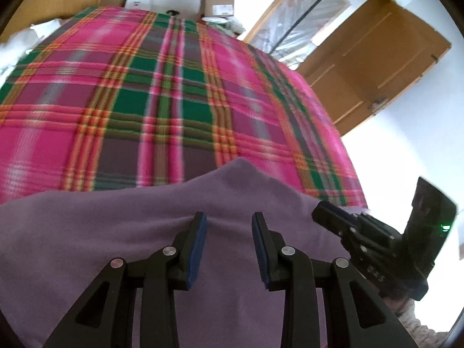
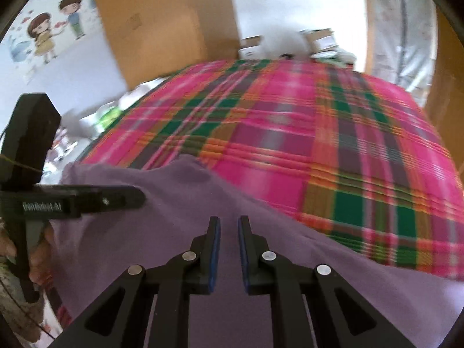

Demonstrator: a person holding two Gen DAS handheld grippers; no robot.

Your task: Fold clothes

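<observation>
A plain purple garment (image 1: 145, 232) lies on a pink, green and orange plaid blanket (image 1: 162, 92) and fills the near part of both views. My left gripper (image 1: 229, 220) is over it with its jaws well apart. Smooth purple cloth shows in the gap, and a small crease runs off the left fingertip (image 1: 200, 220). My right gripper (image 2: 229, 223) points down at the same garment (image 2: 203, 197) with only a narrow gap between its pads. Purple cloth shows in that gap, and I cannot tell whether it is pinched. Each gripper shows in the other's view: the right (image 1: 322, 208) by the garment's right edge, the left (image 2: 136, 197) over its left part.
The blanket (image 2: 319, 133) covers a bed that stretches away from me. Cardboard boxes (image 1: 217, 7) stand beyond its far end. A wooden door (image 1: 377, 63) is to the right and a wooden cabinet (image 2: 162, 23) to the left. A hand (image 2: 37, 261) holds the left gripper.
</observation>
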